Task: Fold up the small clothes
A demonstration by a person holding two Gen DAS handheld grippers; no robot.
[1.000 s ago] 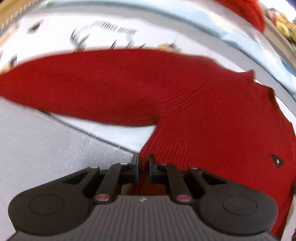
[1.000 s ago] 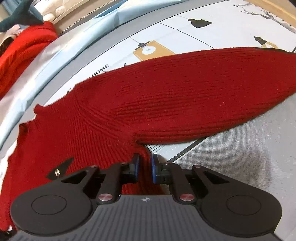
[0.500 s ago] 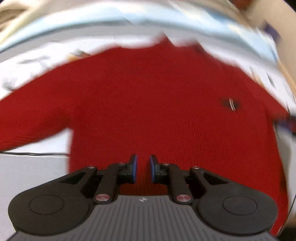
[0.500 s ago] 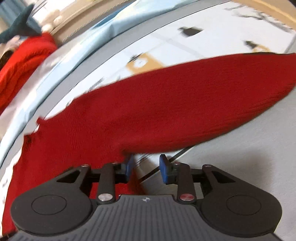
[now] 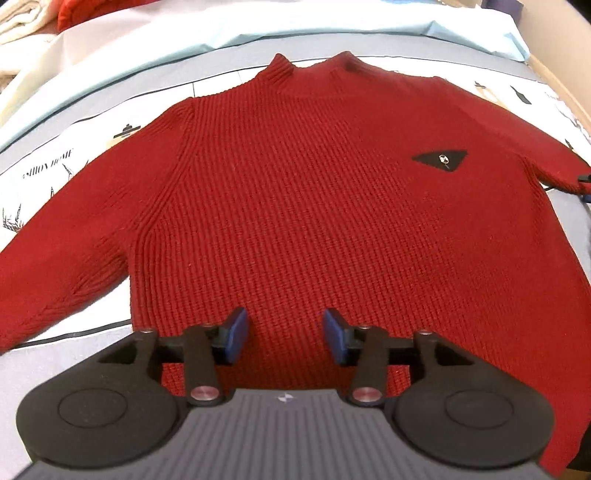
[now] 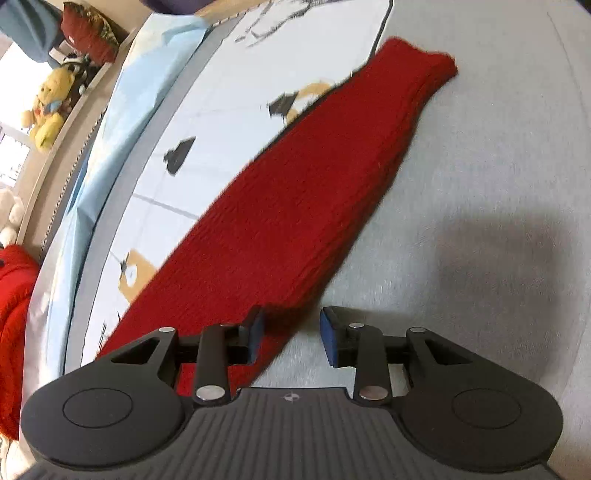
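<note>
A dark red knit sweater lies flat, front up, on the bed, collar at the far side, a black triangular badge on its chest and both sleeves spread outward. My left gripper is open and empty just above the sweater's lower hem, near the middle. In the right wrist view one sleeve runs diagonally to its cuff at the upper right. My right gripper is open and empty over the lower edge of that sleeve.
The bed has a grey cover with a white printed panel and a light blue sheet beyond. Another red garment lies at the left. Plush toys sit on a ledge. Cream cloth lies far left.
Both grippers let go of the sweater's lower part and opened. The left one swung to face the sweater's front; the right one swung toward the sleeve and its cuff.
</note>
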